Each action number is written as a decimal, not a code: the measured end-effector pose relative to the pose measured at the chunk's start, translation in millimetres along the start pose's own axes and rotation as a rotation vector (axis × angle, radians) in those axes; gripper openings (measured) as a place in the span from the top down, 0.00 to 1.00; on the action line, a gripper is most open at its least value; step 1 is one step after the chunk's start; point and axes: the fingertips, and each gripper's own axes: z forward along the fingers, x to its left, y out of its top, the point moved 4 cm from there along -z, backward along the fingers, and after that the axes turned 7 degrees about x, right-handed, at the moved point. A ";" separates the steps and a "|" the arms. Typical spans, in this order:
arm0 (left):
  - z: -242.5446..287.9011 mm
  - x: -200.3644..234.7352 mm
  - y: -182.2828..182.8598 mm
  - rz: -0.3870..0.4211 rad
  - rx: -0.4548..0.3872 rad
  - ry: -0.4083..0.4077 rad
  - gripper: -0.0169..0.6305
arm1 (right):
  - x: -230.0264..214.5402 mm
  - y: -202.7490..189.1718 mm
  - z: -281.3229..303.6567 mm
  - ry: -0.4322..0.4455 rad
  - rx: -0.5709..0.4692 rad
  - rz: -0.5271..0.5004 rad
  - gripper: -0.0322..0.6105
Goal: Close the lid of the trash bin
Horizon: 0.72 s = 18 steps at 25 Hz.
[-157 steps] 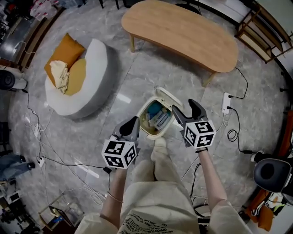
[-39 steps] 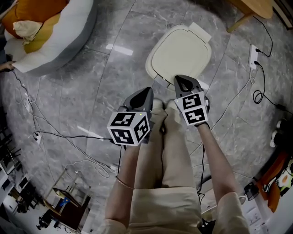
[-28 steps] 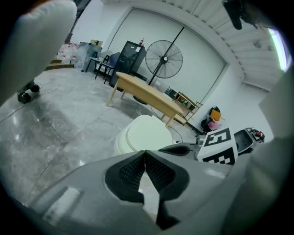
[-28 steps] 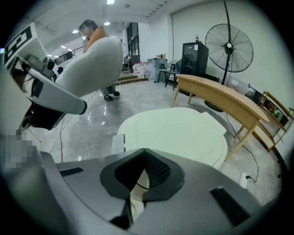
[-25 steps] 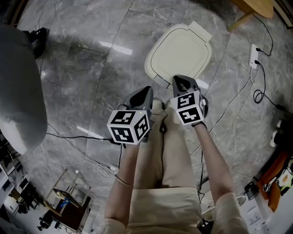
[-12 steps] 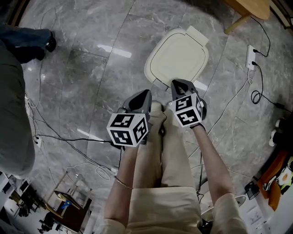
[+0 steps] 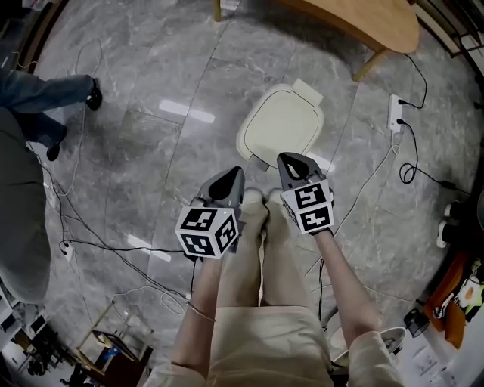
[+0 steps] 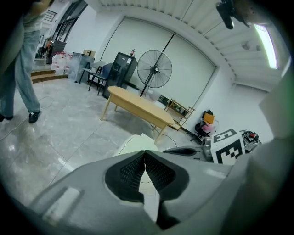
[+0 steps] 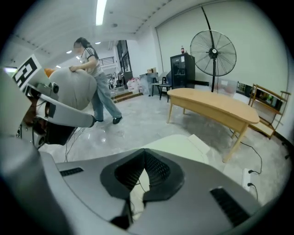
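left gripper [image 7: 233, 174]: jaws pressed together with nothing between them, seen plainly in the left gripper view [image 8: 145, 154]; it points forward and down, on the near side of the bin.
right gripper [image 7: 292, 159]: jaws pressed together and empty too, as the right gripper view [image 9: 144, 154] shows; it is held just right of the left one, its tip over the bin's near edge in the head view.
marker cubes: one on the rear of the left gripper [image 7: 208, 230], one on the right [image 7: 308, 208], both nearer the person than the jaws.
wearer's legs [image 7: 253, 264]: pale trousers, straight below and between the two grippers.
trash bin [image 7: 281, 134]: cream, standing on the floor just beyond the gripper tips; its lid lies down flat and shut, the hinge tab on the far side. It shows past the jaws in both gripper views [image 8: 136, 142] [image 9: 183, 143].
floor [image 7: 151, 143]: grey marble tiles with bright reflections.
cables [image 7: 106, 248]: black, trailing over the floor at near left.
power strip [image 7: 395, 113]: white, right of the bin, with plugs and a looped cord.
wooden table [image 7: 363, 19]: rounded top, far right, beyond the bin [image 8: 138, 105] [image 9: 216, 108].
standing fan [image 8: 155, 69]: behind the table by the far wall [image 9: 212, 50].
bystander [image 7: 38, 94]: jeans and dark shoes, far left, well apart from the bin [image 9: 94, 82].
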 end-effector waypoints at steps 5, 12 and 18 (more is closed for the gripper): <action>-23.3 -15.3 21.6 0.016 -0.035 -0.005 0.94 | 2.6 23.1 -35.1 0.000 -0.048 0.003 0.94; -53.3 -32.3 54.2 0.051 -0.105 -0.012 0.94 | 3.8 51.0 -79.1 -0.007 -0.116 0.018 0.94; -85.6 -48.7 81.3 0.097 -0.165 -0.015 0.94 | 4.0 78.9 -120.4 -0.005 -0.196 0.040 0.94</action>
